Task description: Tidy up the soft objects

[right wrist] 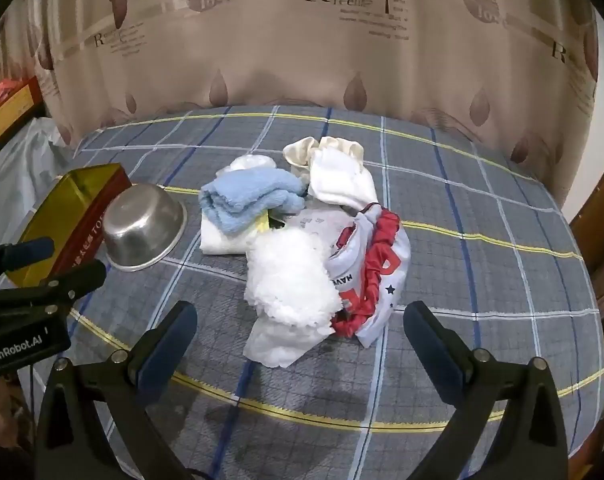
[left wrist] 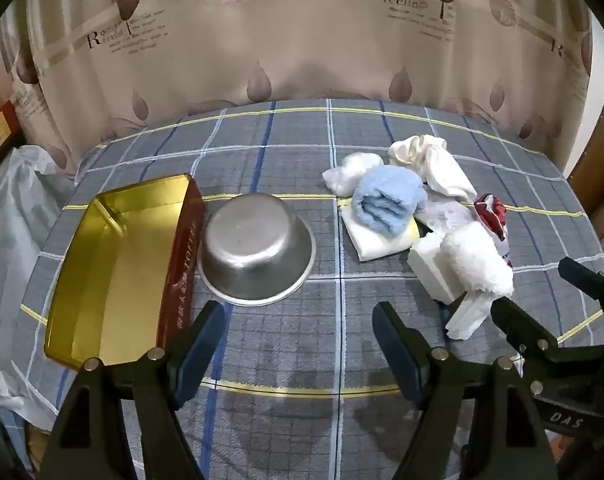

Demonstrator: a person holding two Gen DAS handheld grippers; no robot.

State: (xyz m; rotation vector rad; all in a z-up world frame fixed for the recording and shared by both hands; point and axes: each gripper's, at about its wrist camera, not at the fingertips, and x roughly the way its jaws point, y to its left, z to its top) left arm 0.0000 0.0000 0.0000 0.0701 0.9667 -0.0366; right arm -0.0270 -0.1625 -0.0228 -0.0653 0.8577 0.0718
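The soft things lie heaped together on the plaid cloth (left wrist: 286,344) that covers the table, toward its right half in the left wrist view and near its middle in the right wrist view; at the back of the heap sits a white sock (right wrist: 341,180) with a cream cloth just behind it, and to their left a rolled blue towel (right wrist: 250,200) rests on a folded white cloth (left wrist: 375,242); nearer the cameras a fluffy white cloth (right wrist: 292,280) lies over a thin white sheet, touching a grey and red printed garment (right wrist: 375,276) on its right.

The right gripper (right wrist: 300,332) hangs above the near side of the heap with its jaws spread wide and nothing between them; the fluffy white cloth and the printed garment lie just ahead of its fingertips, the cloth closer to the left finger.

The left gripper (left wrist: 298,324) also stands wide and empty over bare plaid cloth; the heap lies ahead and to its right, apart from its fingers; an upturned steel bowl (left wrist: 258,248) sits just ahead of its left finger, with an open gold-lined red box (left wrist: 114,264) touching the bowl's left side.

Each gripper shows at the edge of the other's view.
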